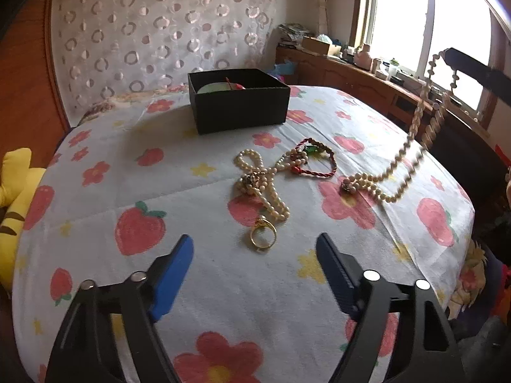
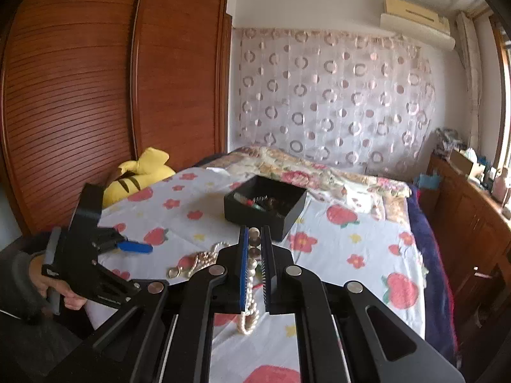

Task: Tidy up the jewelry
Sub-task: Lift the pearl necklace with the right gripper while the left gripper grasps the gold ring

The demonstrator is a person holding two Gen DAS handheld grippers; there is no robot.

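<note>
Jewelry already fills the black box (image 2: 265, 206) near the bed's (image 1: 198, 290) far edge — a green bangle (image 1: 212, 88) shows inside. Right tool (image 2: 254, 239) clenches a pearl necklace (image 1: 412, 137) trailing off the bed; left tool (image 1: 255, 255) gapes released, above a gold ring (image 1: 262, 234).

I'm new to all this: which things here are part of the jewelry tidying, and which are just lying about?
Part of the job:
black box
lifted pearl necklace
pearl strand on bed
red cord bracelet
gold ring
right gripper
left gripper

Lying about:
yellow plush toy
curtain
wardrobe
</note>
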